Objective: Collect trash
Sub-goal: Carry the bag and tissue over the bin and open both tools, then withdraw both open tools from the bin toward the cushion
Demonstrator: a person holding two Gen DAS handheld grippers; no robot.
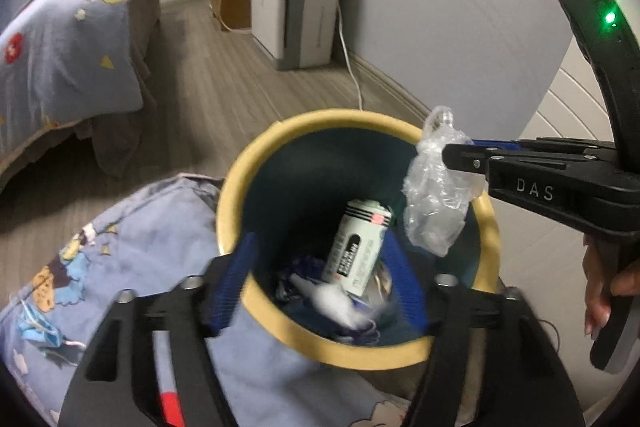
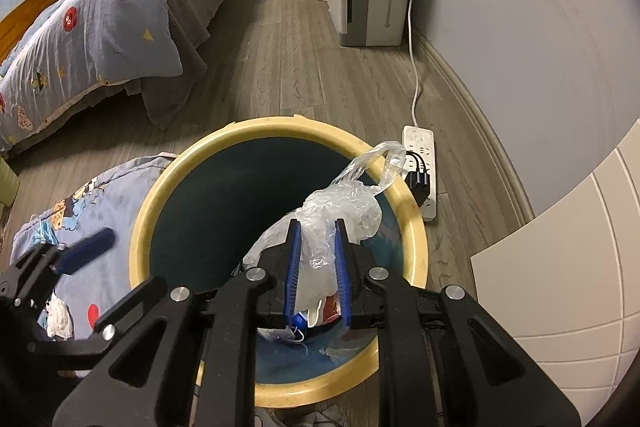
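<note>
Fingers, left: left gripper (image 1: 320,283) stands wide apart with nothing between its blue pads, poised over the near rim of the bin (image 1: 240,187); no earlier view is there to compare.
Fingers, right: right gripper (image 2: 318,267) is pinched almost closed on a crumpled clear plastic bag (image 2: 344,211), which sticks up past the tips.
Bag, place: over the bin mouth toward 2 o'clock in the left wrist view, close to the yellow rim on that side.
Bin, contents: a white bottle (image 1: 360,247) leans inside, with white tissue (image 1: 340,303) and other scraps, blurred, at the bottom.
Bedding, left of bin: blue quilt (image 1: 120,247) lies against the bin at 8 o'clock; a face mask (image 1: 40,331) rests on it, likely more trash.
Risk, bag drift: the bag is light and near the rim, so on release it may float or catch the edge and land outside.
Risk, cling: thin film may stick to the pads and not fall.
Risk, socket: a power strip (image 2: 420,163) lies on the floor just beyond the bin at 1 o'clock; a stray bag could settle on its plugs.
Risk, tipping: the left gripper close to the rim could knock the bin.
</note>
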